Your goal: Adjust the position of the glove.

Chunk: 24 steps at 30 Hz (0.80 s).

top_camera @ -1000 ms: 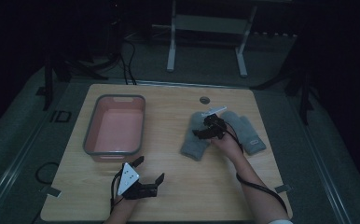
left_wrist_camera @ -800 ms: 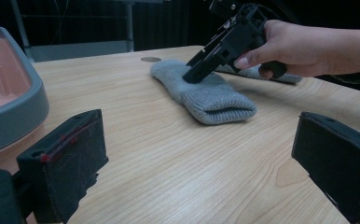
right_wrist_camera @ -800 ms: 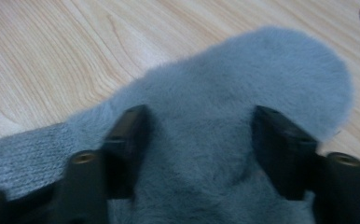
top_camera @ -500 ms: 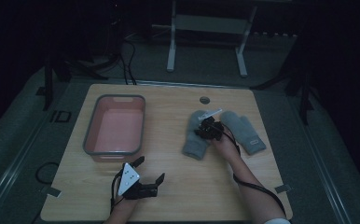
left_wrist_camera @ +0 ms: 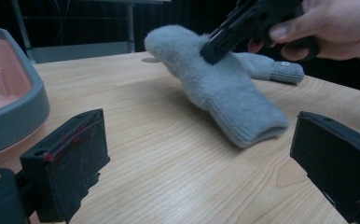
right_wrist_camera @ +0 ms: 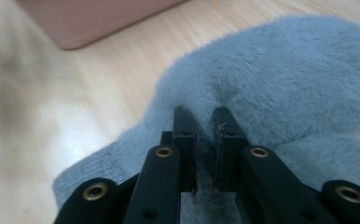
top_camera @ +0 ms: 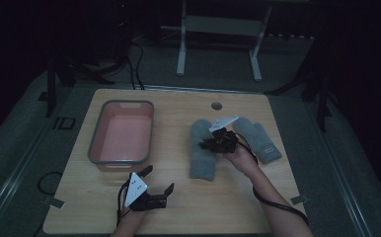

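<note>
Two grey fuzzy mittens lie on the wooden table. My right gripper [top_camera: 207, 144] is shut on the nearer left mitten [top_camera: 201, 160]; its jaws have just been closing, and they pinch a fold of fleece [right_wrist_camera: 280, 79] at the right gripper's [right_wrist_camera: 205, 116] tips. In the left gripper view that mitten [left_wrist_camera: 225, 93] hangs tilted, its rounded end lifted off the wood by the right gripper [left_wrist_camera: 215, 49] and its cuff resting on the table. The second mitten [top_camera: 257, 138] lies flat to the right. My left gripper [top_camera: 158, 178] rests open near the front edge, nothing between the jaws of the left gripper [left_wrist_camera: 199, 135].
A pink tub with a grey rim [top_camera: 121, 160] stands at the table's left, close to my left gripper; its wall [left_wrist_camera: 15, 112] is beside the left jaw. A small round hole [top_camera: 216, 105] sits near the table's far edge. A metal stand [top_camera: 181, 44] is beyond the table.
The right gripper's jaws have come together on the left mitten and raised its rounded end off the table. The left gripper has stayed where it was.
</note>
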Tool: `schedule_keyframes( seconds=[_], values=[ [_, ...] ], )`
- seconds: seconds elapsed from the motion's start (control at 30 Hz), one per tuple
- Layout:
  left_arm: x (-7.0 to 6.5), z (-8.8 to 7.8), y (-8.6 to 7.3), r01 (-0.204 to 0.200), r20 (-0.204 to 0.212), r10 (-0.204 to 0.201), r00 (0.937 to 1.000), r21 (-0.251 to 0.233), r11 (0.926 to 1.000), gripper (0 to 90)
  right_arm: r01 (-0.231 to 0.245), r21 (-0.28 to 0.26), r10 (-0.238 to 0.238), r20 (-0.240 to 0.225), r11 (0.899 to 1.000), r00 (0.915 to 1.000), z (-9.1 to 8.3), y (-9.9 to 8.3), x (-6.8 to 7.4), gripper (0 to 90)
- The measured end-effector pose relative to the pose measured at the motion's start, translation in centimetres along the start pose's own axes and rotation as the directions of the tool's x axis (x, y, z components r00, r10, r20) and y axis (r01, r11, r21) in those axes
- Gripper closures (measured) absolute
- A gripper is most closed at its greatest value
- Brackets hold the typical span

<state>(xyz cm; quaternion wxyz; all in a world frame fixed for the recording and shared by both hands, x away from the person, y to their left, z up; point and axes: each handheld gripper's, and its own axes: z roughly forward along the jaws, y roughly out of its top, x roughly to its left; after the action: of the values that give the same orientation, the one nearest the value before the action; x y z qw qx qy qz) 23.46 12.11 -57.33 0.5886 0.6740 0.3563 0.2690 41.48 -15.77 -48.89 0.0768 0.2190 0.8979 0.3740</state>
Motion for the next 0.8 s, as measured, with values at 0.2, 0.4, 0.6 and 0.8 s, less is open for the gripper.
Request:
schedule_keyframes(
  seconds=[0.2,0.4,0.6,0.8],
  values=[
    [0.0,0.0,0.0,-0.003,0.002,0.003,1.0000,0.001,1.0000,4.3,0.000,0.008,0.000,-0.016,1.000,0.9999,0.5,-0.4,0.9,82.2],
    [0.0,0.0,0.0,-0.001,0.001,0.001,1.0000,0.000,1.0000,4.3,0.009,0.067,-0.006,-0.044,0.998,0.9990,3.0,-1.7,0.2,79.3],
    [0.0,0.0,0.0,-0.003,0.003,0.003,1.0000,-0.003,1.0000,4.2,-0.001,0.079,0.002,-0.014,0.997,0.9999,4.3,-2.6,-0.4,54.2],
    [0.0,0.0,0.0,0.000,0.004,0.000,1.0000,-0.003,1.0000,4.2,0.017,0.068,-0.018,0.008,0.998,0.9998,3.3,-2.4,-0.3,41.4]
  ],
)
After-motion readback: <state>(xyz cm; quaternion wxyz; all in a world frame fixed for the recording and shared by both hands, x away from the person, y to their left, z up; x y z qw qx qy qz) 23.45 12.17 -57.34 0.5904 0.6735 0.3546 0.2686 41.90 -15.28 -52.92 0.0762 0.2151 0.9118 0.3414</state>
